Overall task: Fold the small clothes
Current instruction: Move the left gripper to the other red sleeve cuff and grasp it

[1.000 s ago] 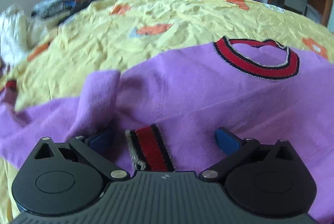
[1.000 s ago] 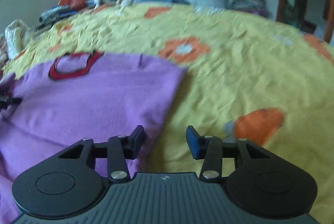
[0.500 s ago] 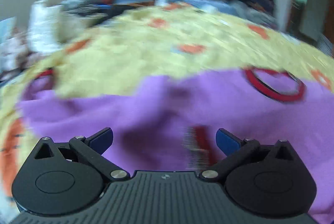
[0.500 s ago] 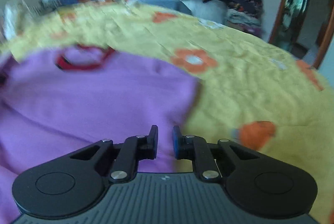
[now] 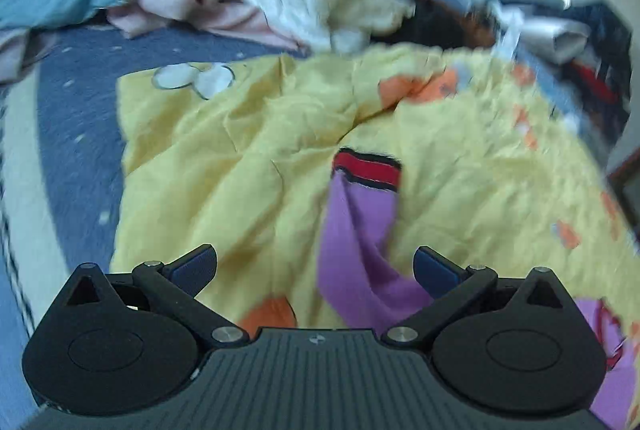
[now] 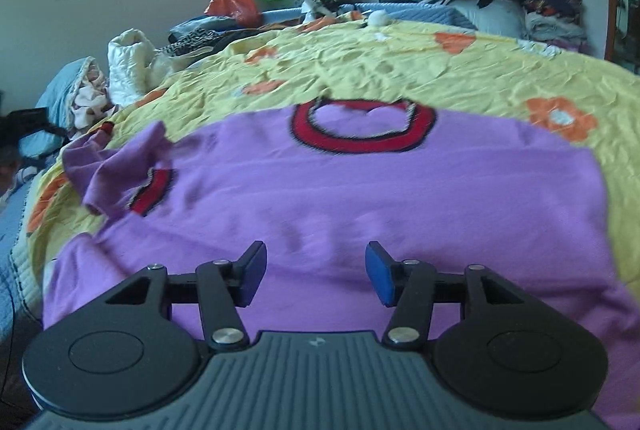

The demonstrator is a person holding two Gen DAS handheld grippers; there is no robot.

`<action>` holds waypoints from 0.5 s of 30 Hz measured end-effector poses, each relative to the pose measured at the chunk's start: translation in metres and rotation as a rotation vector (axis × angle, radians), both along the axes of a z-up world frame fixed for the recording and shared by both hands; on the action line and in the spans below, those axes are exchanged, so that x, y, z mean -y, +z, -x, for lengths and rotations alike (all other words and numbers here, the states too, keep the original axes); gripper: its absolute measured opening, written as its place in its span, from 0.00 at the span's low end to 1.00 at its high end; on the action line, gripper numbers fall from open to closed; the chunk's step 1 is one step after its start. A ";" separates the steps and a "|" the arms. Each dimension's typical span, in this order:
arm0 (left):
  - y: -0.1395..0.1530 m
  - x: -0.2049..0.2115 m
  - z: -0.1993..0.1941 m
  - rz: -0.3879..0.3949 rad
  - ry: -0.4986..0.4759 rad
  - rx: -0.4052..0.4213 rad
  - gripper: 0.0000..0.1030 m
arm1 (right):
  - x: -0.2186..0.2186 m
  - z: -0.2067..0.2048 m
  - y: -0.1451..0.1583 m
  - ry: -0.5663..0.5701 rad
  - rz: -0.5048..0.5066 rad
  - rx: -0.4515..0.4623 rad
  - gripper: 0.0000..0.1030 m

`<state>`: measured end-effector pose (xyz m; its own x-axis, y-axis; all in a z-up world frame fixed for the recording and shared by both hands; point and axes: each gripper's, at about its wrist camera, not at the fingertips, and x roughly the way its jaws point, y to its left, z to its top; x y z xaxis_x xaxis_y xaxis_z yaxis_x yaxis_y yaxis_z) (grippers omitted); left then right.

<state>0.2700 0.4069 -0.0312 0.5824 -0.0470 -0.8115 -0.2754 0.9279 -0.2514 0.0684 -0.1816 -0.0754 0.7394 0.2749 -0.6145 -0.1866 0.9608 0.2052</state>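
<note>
Purple knit sweater with red-and-black trim lies spread flat on a yellow flower-print bedspread, both grippers empty.

The right wrist view shows the whole front, the red collar at the far side and one red-cuffed sleeve folded in across the body. The left wrist view shows only the other sleeve, stretched out over the bedspread, with a blue rug beyond. The left gripper hangs low over that sleeve, jaws wide apart. The right gripper hovers above the hem, jaws apart, touching nothing.
</note>
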 end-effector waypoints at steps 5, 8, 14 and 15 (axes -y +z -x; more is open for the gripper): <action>-0.018 -0.005 -0.047 -0.026 -0.031 -0.081 0.96 | -0.004 0.011 -0.007 -0.016 -0.015 -0.034 0.53; -0.027 -0.011 -0.060 0.027 -0.018 -0.095 0.74 | -0.004 0.018 -0.007 -0.023 -0.011 -0.044 0.53; -0.026 -0.029 -0.057 0.041 0.045 -0.116 0.11 | -0.001 0.023 -0.001 -0.048 -0.014 -0.035 0.53; -0.021 -0.033 -0.051 0.048 0.052 -0.106 0.10 | -0.001 0.023 0.000 -0.051 -0.015 -0.032 0.53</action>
